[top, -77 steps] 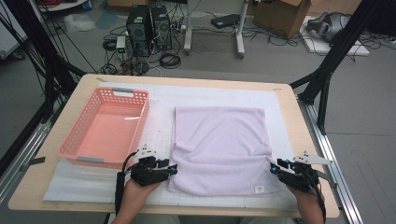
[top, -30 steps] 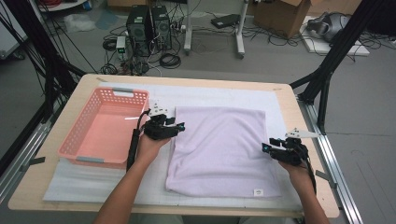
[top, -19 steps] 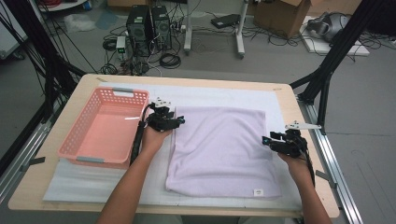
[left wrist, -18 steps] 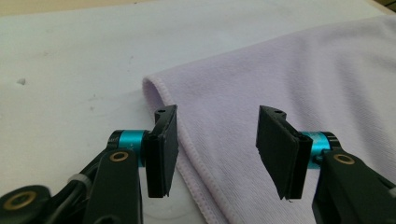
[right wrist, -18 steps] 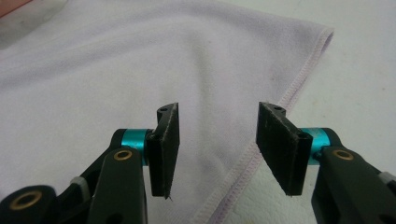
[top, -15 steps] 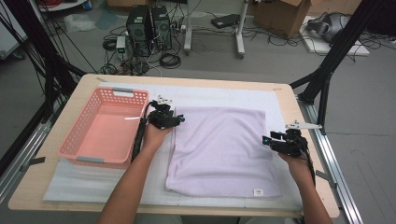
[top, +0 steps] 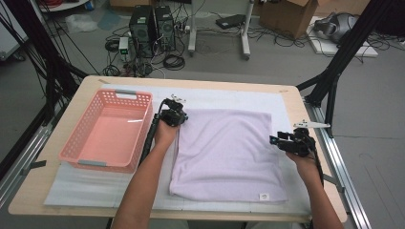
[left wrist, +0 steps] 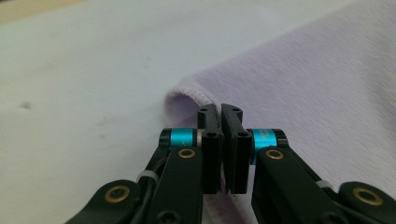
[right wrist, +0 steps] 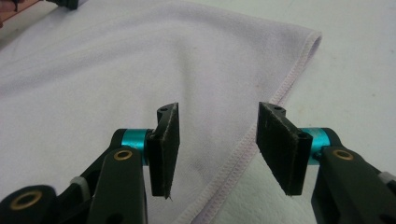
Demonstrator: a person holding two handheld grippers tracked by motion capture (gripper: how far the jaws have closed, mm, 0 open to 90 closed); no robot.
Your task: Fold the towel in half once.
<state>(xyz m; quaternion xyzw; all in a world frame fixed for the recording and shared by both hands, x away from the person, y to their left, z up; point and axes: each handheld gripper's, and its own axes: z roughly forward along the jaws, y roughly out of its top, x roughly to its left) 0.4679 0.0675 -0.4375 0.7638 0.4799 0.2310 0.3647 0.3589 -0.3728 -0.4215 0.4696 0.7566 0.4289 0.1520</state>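
Two grippers are at work on one lilac towel (top: pixel 224 152), which lies flat on the white mat (top: pixel 95 183) covering the wooden surface (top: pixel 291 100), right of the middle. My left gripper (top: pixel 177 118) sits at the towel's far left corner, beside the far right corner of the pink basket (top: pixel 106 130). In the left gripper view its jaws have just closed and stand pressed together, with the towel's hemmed corner (left wrist: pixel 187 95) curling up just past their tips and cloth running beneath them; the pads meet on the cloth edge, so I read this as a pinch on that corner.

My right gripper (top: pixel 279 141) hovers at the towel's right edge, about halfway along it, pointing left across the cloth. In the right gripper view its jaws (right wrist: pixel 217 140) stand well apart with nothing between the pads; the stitched hem (right wrist: pixel 261 126) of the towel runs diagonally under the gap, cloth to the left and bare mat to the right. The towel's far right corner (right wrist: pixel 315 37) lies flat ahead of them.

The basket stands empty-looking on the left part of the mat, its long side parallel to the towel's left edge and just clear of it. A small white label (top: pixel 263 196) shows near the towel's near right corner. Both forearms come in from the near edge of the surface.
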